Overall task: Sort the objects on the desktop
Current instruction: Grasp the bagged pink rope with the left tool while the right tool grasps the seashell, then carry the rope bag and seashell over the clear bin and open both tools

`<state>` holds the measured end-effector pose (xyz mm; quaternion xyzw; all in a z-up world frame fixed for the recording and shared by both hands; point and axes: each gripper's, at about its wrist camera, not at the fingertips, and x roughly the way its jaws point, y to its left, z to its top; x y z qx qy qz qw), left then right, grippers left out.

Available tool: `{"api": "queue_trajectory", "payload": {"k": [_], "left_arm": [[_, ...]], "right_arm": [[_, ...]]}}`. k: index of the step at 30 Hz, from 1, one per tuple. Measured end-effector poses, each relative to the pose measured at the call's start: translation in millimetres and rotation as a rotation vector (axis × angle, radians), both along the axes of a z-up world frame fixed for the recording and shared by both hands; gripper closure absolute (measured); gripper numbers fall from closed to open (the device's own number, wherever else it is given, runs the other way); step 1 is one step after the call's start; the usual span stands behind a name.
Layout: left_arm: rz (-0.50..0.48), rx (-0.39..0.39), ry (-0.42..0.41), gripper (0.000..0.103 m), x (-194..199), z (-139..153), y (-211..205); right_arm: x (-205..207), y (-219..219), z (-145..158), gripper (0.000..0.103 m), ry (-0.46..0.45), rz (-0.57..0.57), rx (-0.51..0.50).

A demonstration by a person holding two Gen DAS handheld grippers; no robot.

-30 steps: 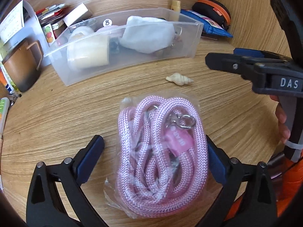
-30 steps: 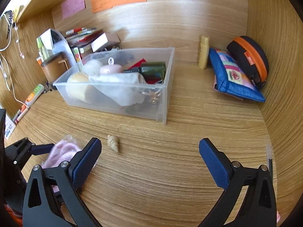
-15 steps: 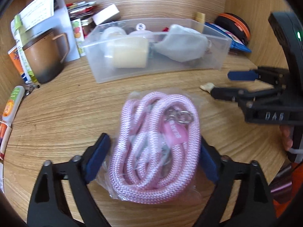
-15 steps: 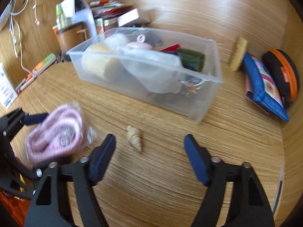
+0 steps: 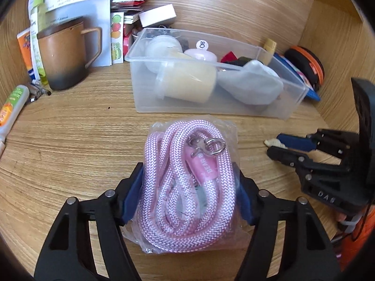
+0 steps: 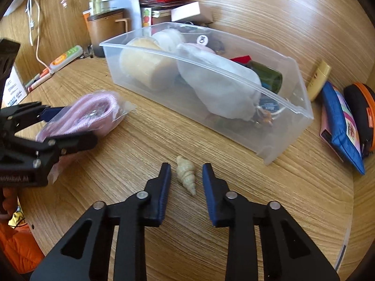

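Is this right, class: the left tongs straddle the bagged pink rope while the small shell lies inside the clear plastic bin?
Not quite. The shell lies on the wooden desk in front of the clear bin, between the closing right tongs, as the right wrist view shows. The left tongs do straddle the bagged pink rope.

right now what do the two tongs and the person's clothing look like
Both the left tongs and the right tongs are black plastic frames with triangular cut-outs and silver rivets, ending in blue ribbed pads. The right one's body carries raised letters reading DAS. An orange sleeve shows behind the left one.
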<state>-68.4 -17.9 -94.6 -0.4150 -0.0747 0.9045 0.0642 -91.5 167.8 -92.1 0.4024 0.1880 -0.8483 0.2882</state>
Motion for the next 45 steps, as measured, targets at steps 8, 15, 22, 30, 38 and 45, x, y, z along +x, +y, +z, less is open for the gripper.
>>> {"api": "queue_trajectory", "payload": {"k": [8, 15, 22, 30, 38, 45], "left_arm": [[0.046, 0.013, 0.019, 0.037, 6.3, 7.7, -9.9], [0.067, 0.010, 0.065, 0.037, 13.0, 22.4, -15.6], [0.074, 0.017, 0.118, 0.038, 17.3, 38.8, -19.6], [0.071, -0.027, 0.184, 0.038, 14.2, 58.2, -21.0], [0.046, -0.002, 0.223, 0.038, -1.9, 77.6, -28.0], [-0.011, -0.007, 0.237, 0.038, -23.0, 89.5, -17.7]], "right_arm": [[0.4, -3.7, 1.9, 0.088, 0.004, -0.001, -0.004], [4.1, 0.1, 9.4, 0.088, 0.027, -0.014, -0.017], [12.6, 4.4, 33.5, 0.088, 0.099, -0.013, -0.039], [12.1, 12.7, 59.2, 0.088, 0.167, -0.034, -0.055], [4.8, 17.8, 84.7, 0.088, 0.229, -0.054, -0.081], [-11.0, 18.3, 95.8, 0.088, 0.242, -0.073, -0.112]]}}
